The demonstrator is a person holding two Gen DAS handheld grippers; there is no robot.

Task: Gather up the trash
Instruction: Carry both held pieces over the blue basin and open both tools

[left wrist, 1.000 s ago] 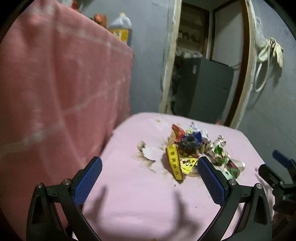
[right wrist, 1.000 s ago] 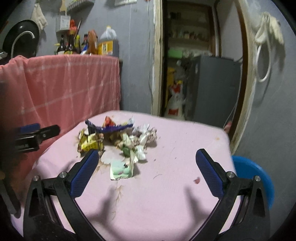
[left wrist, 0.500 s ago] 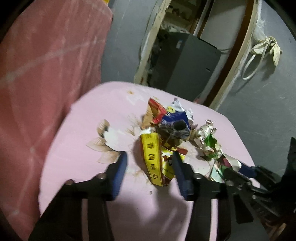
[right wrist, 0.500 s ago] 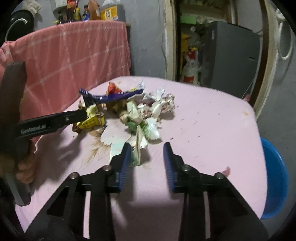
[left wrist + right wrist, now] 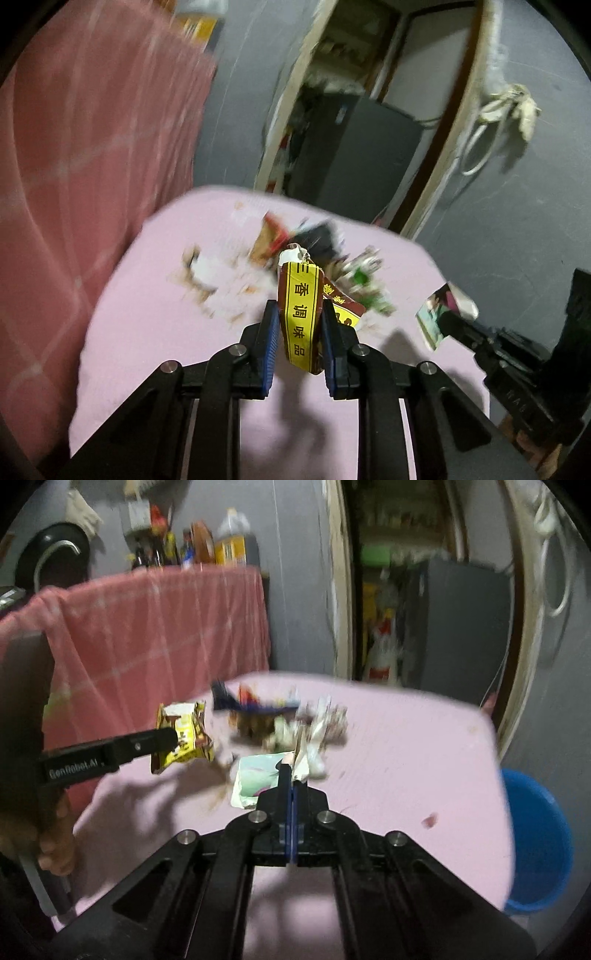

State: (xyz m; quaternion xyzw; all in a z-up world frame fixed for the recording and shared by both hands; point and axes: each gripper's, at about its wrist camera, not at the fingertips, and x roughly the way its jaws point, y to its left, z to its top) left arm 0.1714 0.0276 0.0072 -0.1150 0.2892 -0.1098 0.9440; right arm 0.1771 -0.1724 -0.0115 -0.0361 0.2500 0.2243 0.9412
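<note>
The left gripper (image 5: 300,328) has just been closing and its fingers (image 5: 269,343) are now clamped on a brown-and-yellow sachet (image 5: 301,314), held clear above the pink bench (image 5: 155,295). Beyond the fingertips lies the blurred trash pile (image 5: 291,723). The right gripper (image 5: 292,775) has just been closing too; its fingers (image 5: 284,786) are pressed together on a pale green-and-white wrapper (image 5: 258,779), which sits just left of them

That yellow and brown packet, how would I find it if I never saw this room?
Look at the pink table with the trash pile in its middle. Just before the pile, the left gripper pinches the yellow and brown packet. It alone has a yellow stripe with dark characters.
</note>
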